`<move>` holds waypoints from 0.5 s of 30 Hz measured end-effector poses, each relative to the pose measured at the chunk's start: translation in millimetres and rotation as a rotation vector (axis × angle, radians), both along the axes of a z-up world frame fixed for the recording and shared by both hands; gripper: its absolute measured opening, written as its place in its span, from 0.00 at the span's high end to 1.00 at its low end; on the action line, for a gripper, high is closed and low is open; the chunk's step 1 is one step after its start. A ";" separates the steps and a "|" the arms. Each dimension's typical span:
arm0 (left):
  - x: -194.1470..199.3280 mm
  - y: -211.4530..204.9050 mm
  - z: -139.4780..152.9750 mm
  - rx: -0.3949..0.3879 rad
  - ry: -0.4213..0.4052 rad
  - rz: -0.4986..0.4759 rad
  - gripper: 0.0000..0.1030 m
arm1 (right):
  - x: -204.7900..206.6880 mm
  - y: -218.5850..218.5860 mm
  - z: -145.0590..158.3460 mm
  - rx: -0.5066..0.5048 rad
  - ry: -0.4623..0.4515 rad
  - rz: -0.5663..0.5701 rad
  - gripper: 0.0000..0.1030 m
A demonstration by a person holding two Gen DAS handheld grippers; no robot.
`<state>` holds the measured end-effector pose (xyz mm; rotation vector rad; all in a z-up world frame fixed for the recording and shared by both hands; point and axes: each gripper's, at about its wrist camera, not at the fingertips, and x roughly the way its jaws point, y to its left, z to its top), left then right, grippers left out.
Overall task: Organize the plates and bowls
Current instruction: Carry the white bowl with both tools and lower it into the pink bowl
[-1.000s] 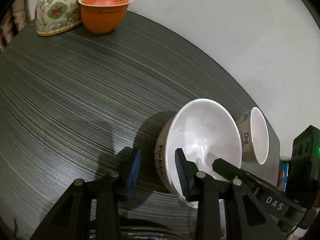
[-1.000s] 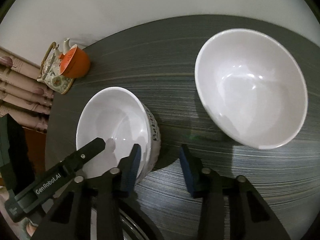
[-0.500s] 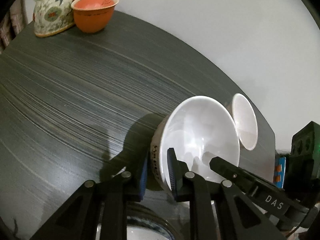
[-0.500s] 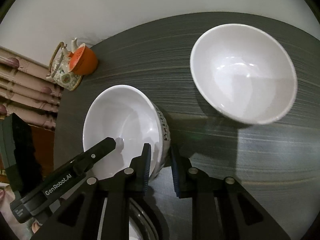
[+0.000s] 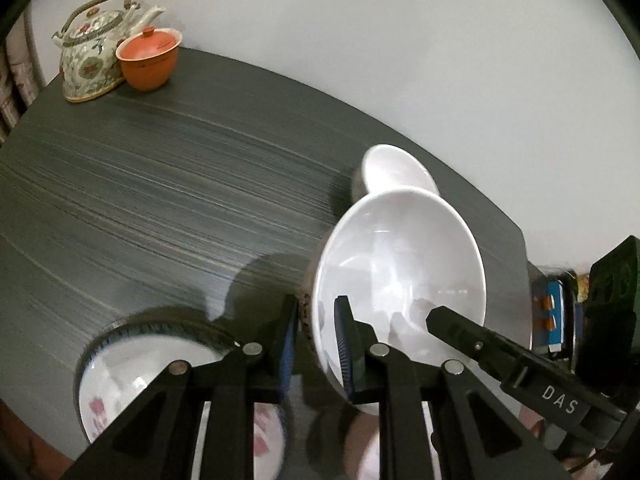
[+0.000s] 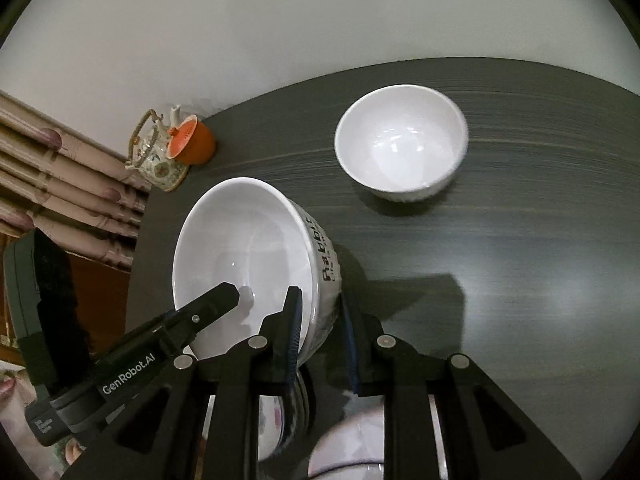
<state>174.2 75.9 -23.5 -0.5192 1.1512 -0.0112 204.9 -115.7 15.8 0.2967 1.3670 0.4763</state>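
Left gripper (image 5: 316, 344) and right gripper (image 6: 320, 332) both pinch the lettered bowl's (image 6: 248, 256) rim, tilted above the table (image 6: 520, 260)

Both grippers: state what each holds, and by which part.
Both clamp the white ceramic bowl with black lettering by its rim: left gripper on one side, right gripper on the opposite.

Both grippers, left gripper (image 5: 316, 344) and right gripper (image 6: 320, 340), are black, silver-screwed, with blue ribbed pads (image 5: 342, 350); white lettering reads "DAS" and "GenRobot.AI".
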 end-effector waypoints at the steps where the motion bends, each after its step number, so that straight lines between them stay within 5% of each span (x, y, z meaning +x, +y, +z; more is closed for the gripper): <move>1: -4.8 -5.3 5.0 0.000 -0.006 -0.006 0.82 | -4.7 -5.5 4.2 0.005 -0.002 -0.008 0.81; 15: -67.2 -80.3 25.7 0.023 0.013 -0.092 0.82 | -88.3 -78.7 41.4 -0.018 -0.028 -0.061 0.80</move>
